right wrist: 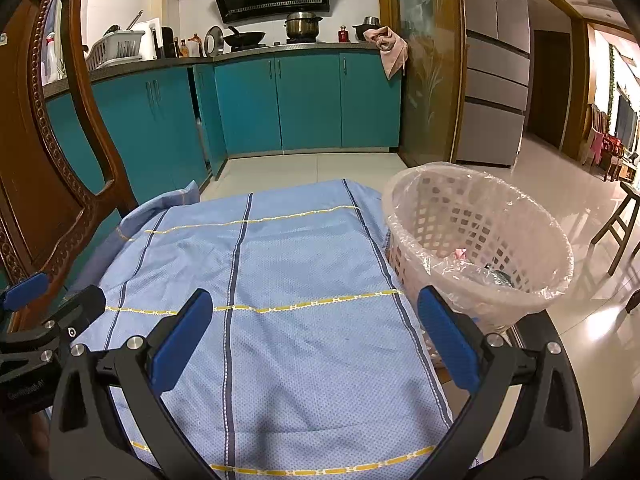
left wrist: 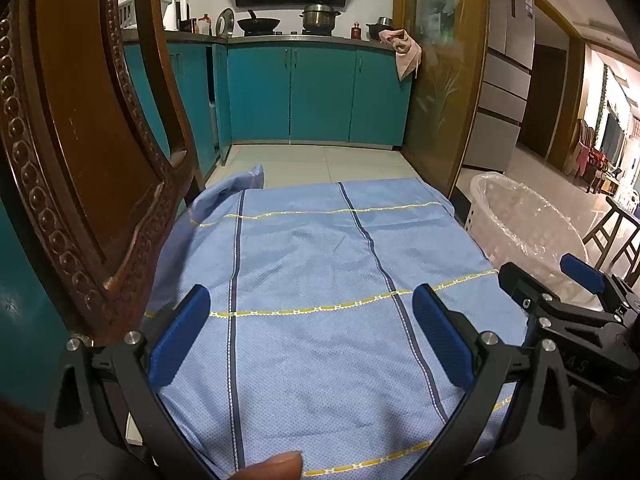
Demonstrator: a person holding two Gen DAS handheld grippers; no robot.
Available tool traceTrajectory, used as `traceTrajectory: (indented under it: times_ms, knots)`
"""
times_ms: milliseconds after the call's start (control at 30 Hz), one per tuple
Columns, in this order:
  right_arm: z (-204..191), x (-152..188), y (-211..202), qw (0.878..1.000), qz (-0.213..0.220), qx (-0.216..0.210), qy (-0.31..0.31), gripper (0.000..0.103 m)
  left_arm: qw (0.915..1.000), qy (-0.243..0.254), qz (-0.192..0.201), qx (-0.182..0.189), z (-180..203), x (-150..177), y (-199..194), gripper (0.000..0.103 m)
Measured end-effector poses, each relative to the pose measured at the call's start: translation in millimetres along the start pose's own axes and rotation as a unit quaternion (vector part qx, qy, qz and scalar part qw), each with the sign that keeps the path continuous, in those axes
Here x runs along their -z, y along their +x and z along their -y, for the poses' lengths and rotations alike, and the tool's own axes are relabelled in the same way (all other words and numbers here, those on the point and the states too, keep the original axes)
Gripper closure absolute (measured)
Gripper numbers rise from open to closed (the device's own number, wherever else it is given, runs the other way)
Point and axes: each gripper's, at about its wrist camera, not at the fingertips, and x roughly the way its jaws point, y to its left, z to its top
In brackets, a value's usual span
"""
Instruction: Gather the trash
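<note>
A table under a blue cloth with dark and yellow stripes fills both views, and no loose trash shows on it. A white lattice basket lined with a clear plastic bag stands at the table's right edge; a few scraps of trash lie at its bottom. My left gripper hovers open over the near part of the cloth with nothing between its blue pads. My right gripper is open too, just left of the basket, holding nothing. Each gripper shows at the edge of the other's view.
A carved wooden chair back rises close on the left. Teal kitchen cabinets and a stove with pots stand behind, a glass door panel and a fridge to the right. A wooden stool stands on the tiled floor at far right.
</note>
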Motion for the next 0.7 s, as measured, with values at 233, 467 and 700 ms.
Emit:
traceTrajectory:
  times_ms: [233, 467, 700]
  knots:
    - [1.0, 0.7, 0.8, 1.0, -0.001, -0.001, -0.001, 0.003, 1.0, 0.001, -0.003, 0.002, 0.1, 1.3, 3.9, 0.002]
    - [0.3, 0.4, 1.3, 1.0, -0.002, -0.002, 0.0, 0.003, 1.0, 0.003, -0.004, 0.002, 0.8, 2.0, 5.0, 0.002]
    - [-0.4, 0.5, 1.4, 1.0, -0.002, -0.005, -0.002, 0.003, 1.0, 0.004, -0.007, 0.0, 1.4, 2.8, 6.9, 0.002]
